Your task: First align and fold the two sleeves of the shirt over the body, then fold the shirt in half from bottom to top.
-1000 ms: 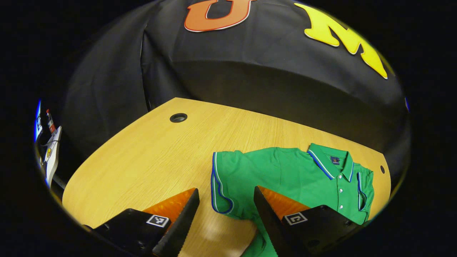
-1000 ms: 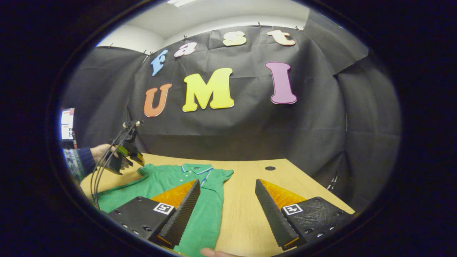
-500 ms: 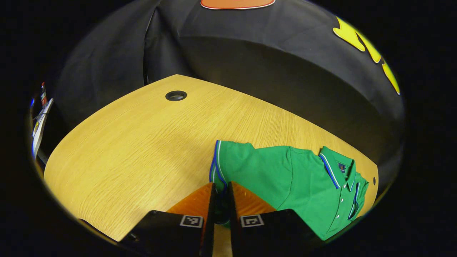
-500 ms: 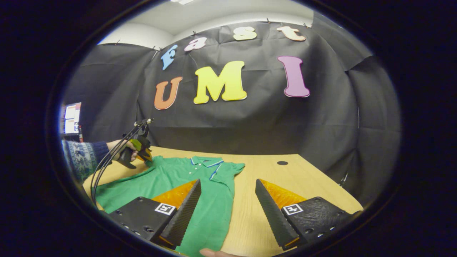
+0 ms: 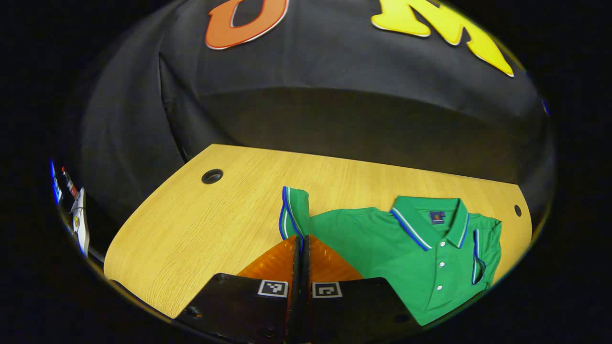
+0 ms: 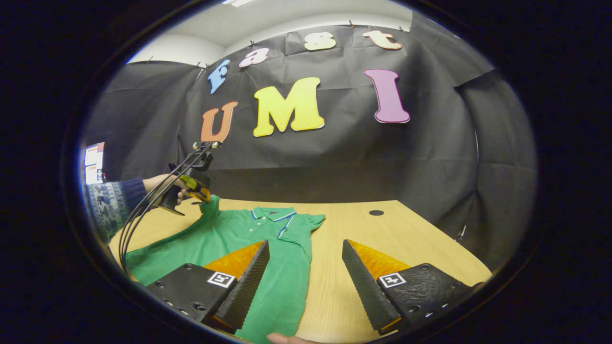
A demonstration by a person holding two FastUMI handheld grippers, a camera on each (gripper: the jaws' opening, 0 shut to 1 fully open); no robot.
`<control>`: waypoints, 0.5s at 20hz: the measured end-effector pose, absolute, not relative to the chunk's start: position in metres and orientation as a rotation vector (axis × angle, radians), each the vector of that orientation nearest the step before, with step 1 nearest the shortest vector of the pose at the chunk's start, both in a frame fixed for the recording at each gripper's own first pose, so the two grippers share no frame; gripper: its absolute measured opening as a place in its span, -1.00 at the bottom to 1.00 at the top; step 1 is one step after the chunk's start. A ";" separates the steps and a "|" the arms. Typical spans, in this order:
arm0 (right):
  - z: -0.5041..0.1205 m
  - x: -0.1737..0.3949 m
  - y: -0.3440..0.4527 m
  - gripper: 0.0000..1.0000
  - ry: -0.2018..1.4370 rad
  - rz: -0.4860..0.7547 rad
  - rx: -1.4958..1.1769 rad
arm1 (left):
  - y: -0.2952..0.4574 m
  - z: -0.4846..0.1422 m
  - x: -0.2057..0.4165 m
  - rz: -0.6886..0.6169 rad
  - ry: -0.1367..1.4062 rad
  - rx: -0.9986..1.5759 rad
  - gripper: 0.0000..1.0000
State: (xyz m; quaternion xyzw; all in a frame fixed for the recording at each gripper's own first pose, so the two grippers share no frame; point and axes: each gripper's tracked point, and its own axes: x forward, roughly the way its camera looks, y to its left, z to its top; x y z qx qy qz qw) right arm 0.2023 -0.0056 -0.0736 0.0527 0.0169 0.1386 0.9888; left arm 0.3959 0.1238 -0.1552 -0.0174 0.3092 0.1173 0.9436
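Observation:
A green polo shirt [image 5: 406, 248] with blue-and-white trim lies flat on the wooden table [image 5: 201, 224], collar toward the back wall. My left gripper [image 5: 300, 243] is shut on the shirt's left sleeve [image 5: 292, 212] and holds it lifted off the table. In the right gripper view the same shirt [image 6: 248, 239] lies in front, and the left gripper [image 6: 201, 193] pulls the sleeve [image 6: 210, 208] up, held by a hand in a patterned cuff. My right gripper [image 6: 306, 267] stands open over the shirt's right side and the bare table, holding nothing. The right sleeve [image 6: 313, 222] lies flat.
Round cable holes sit in the table at the back left [image 5: 212, 176] and back right [image 5: 518, 210]. Black cloth closes off the table's far side. Cables [image 6: 143, 215] hang from the left gripper. A fingertip [image 6: 282, 338] shows at the bottom edge of the right gripper view.
My left gripper went from open beside the left sleeve to shut on it, then raised the sleeve off the table. The right gripper stayed open and barely moved.

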 end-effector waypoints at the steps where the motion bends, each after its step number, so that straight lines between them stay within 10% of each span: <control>1: -0.073 0.201 -0.005 0.87 0.037 0.284 0.115 | 0.106 -0.148 0.398 0.203 0.622 -0.024 -0.88; 4: -0.069 0.199 -0.004 0.86 0.041 0.301 0.139 | 0.068 -0.120 0.401 0.149 0.532 0.046 -0.63; 7: -0.062 0.194 -0.005 0.86 0.045 0.294 0.154 | 0.040 -0.087 0.385 0.132 0.478 0.032 1.00; 10: -0.048 0.180 -0.003 0.87 0.039 0.287 0.167 | 0.025 -0.048 0.354 0.098 0.405 0.000 1.00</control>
